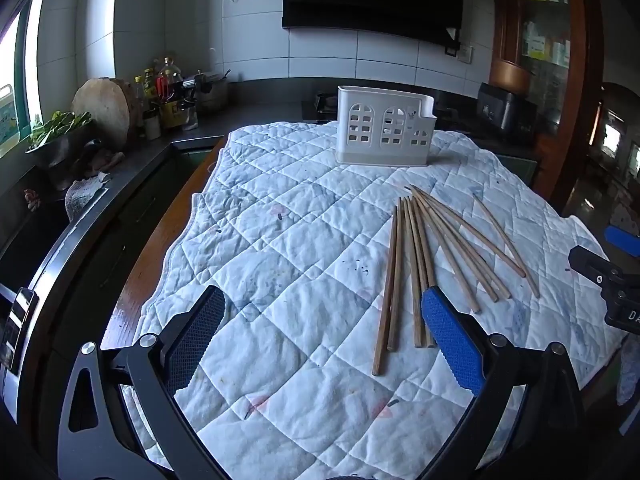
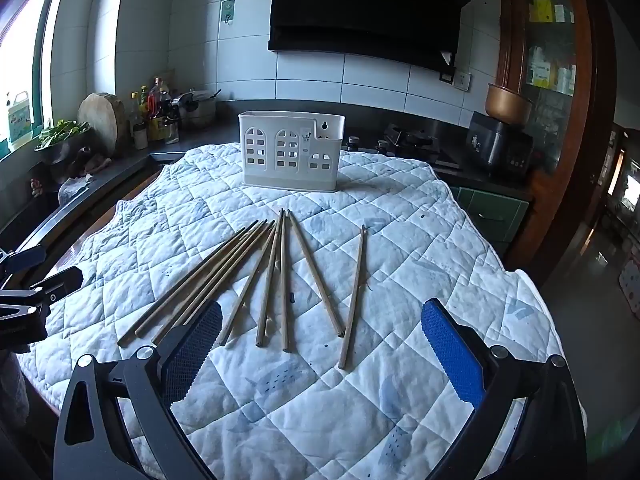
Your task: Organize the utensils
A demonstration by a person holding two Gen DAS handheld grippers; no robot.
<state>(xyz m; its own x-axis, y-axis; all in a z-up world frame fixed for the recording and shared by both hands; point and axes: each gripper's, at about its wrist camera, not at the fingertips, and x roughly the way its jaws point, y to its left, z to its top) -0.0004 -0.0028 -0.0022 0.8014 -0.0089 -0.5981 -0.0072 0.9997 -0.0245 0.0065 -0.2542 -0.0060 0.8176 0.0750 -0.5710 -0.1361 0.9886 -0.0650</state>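
Several wooden chopsticks (image 1: 424, 256) lie fanned out on a white quilted cloth (image 1: 280, 240); they also show mid-cloth in the right wrist view as chopsticks (image 2: 280, 280). A white plastic utensil holder (image 1: 384, 132) with window-shaped cutouts stands upright at the cloth's far edge, seen too as the holder (image 2: 291, 152). My left gripper (image 1: 324, 340) is open above the cloth, its right pad next to the near ends of the chopsticks, nothing between the fingers. My right gripper (image 2: 320, 356) is open just short of the chopsticks' near ends, gripping nothing.
The cloth covers a wooden table (image 1: 160, 248). A dark counter (image 1: 100, 184) runs left and behind, with bottles (image 1: 164, 88), a round wooden board (image 1: 108, 108) and greens. A rice cooker (image 2: 500, 148) and a stove sit behind right. The other gripper's black body (image 2: 24, 300) shows at the left edge.
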